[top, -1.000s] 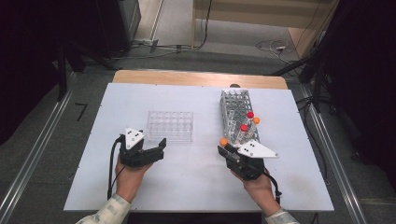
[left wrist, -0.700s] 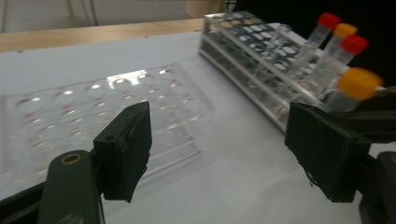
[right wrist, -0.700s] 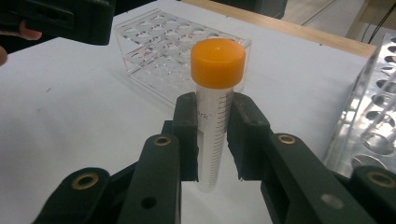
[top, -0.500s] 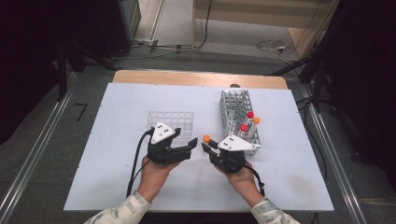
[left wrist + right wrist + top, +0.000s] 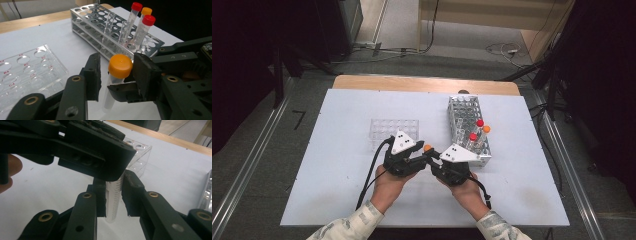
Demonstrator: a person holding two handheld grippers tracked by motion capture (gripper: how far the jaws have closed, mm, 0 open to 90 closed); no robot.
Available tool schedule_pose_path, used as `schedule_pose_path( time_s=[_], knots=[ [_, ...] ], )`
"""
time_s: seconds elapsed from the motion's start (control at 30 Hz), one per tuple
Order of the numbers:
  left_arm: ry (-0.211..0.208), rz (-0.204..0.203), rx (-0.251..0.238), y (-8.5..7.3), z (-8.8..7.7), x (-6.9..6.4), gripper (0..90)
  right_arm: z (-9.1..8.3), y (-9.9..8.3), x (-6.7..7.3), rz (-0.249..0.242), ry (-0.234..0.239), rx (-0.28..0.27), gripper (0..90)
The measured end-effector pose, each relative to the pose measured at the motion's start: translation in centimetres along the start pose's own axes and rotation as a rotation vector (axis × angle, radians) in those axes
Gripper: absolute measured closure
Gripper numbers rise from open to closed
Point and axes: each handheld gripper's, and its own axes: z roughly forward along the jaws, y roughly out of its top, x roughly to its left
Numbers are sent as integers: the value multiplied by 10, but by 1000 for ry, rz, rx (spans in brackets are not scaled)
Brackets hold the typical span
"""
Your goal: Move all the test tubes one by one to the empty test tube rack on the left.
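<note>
Since a second ago the left claw (image 5: 416,159) has come in from the left of the desk (image 5: 337,200) to meet the right claw (image 5: 431,161) near the front middle, and its jaws have just been closing with the orange cap of the tube (image 5: 117,75) between them; in the left gripper view the right-hand pad sits against the cap while a thin gap shows at the other pad, so a full grip probably isn't made yet. The right claw stays clamped on the tube's clear body (its own view shows the printed scale between the pads (image 5: 100,200)), which the high view hides, leaving the orange cap as a dot. The tube stands roughly upright, cap up, long axis slightly tilted. Beyond lie the clear plastic rack (image 5: 394,131) and, further right, the metal rack (image 5: 462,112) with capped tubes (image 5: 143,27).
</note>
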Motion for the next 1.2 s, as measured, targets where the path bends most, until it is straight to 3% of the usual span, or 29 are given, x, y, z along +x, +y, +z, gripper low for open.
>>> schedule_pose_path(
  time_s=[0.13,0.37,0.67,1.03,1.2],
  knots=[
    [-3,3,-6,0,0,-1,679,0,0,0,-1,-1,1,715],
    [-1,8,-1,1,1,0,694,0,0,0,2,-1,1,709],
    [13,7,-8,4,0,3,701,-3,0,-4,18,30,2,421],
    [26,0,-12,12,-7,11,701,-25,-6,-10,35,30,14,274],
    [31,-7,-25,18,-12,15,701,-35,-14,-15,50,24,19,265]
  ],
)
